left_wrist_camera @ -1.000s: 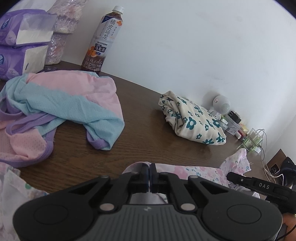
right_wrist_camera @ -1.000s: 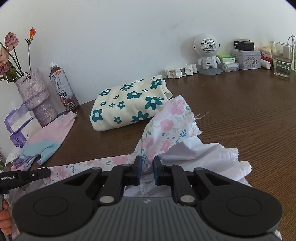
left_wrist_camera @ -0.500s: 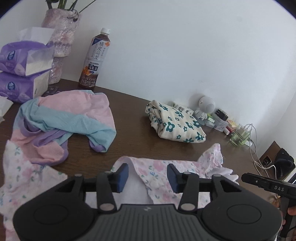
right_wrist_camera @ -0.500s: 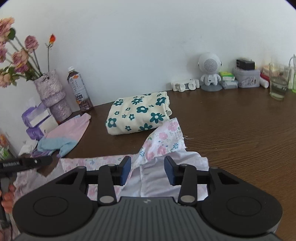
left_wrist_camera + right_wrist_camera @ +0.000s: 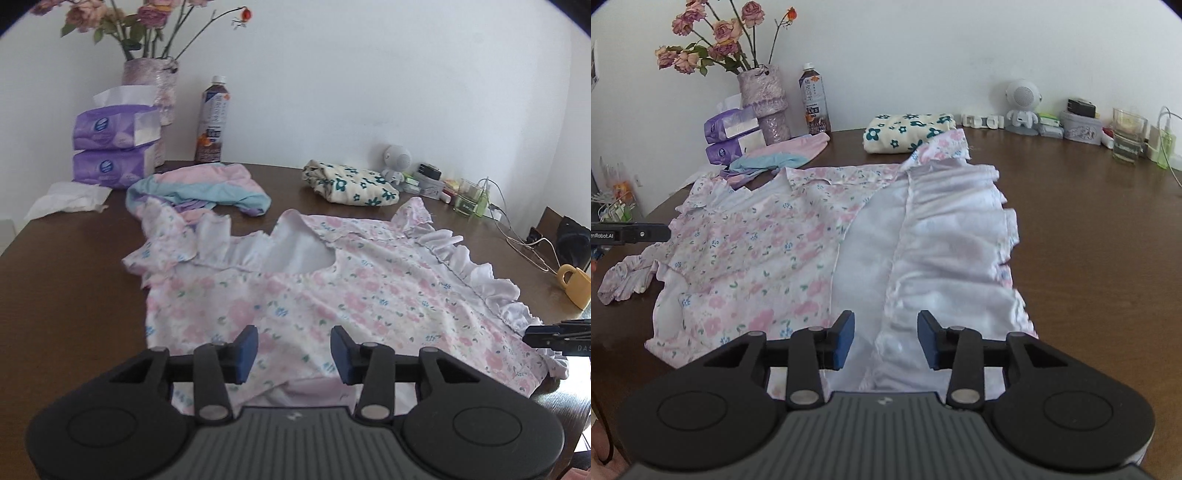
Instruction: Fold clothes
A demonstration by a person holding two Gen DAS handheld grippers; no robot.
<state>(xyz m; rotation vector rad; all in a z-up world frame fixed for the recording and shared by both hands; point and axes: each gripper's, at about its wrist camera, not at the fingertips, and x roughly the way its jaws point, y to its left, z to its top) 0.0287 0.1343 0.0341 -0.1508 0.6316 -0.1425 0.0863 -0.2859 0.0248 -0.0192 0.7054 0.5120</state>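
Right wrist: floral dress [image 5: 768, 258] spread flat

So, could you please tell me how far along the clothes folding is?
Done: the teal-flowered garment sits folded by the wall. In hand: the pink floral dress lies spread flat, unfolded; the left gripper and right gripper grip nothing, jaws closing. Left: the pink-and-blue garment, crumpled.

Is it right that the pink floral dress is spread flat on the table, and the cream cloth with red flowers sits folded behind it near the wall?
Not quite. The folded cream cloth has teal flowers, not red, as the right wrist view shows. The rest holds: the pink floral dress lies spread on the table, with the folded cloth behind it near the wall.
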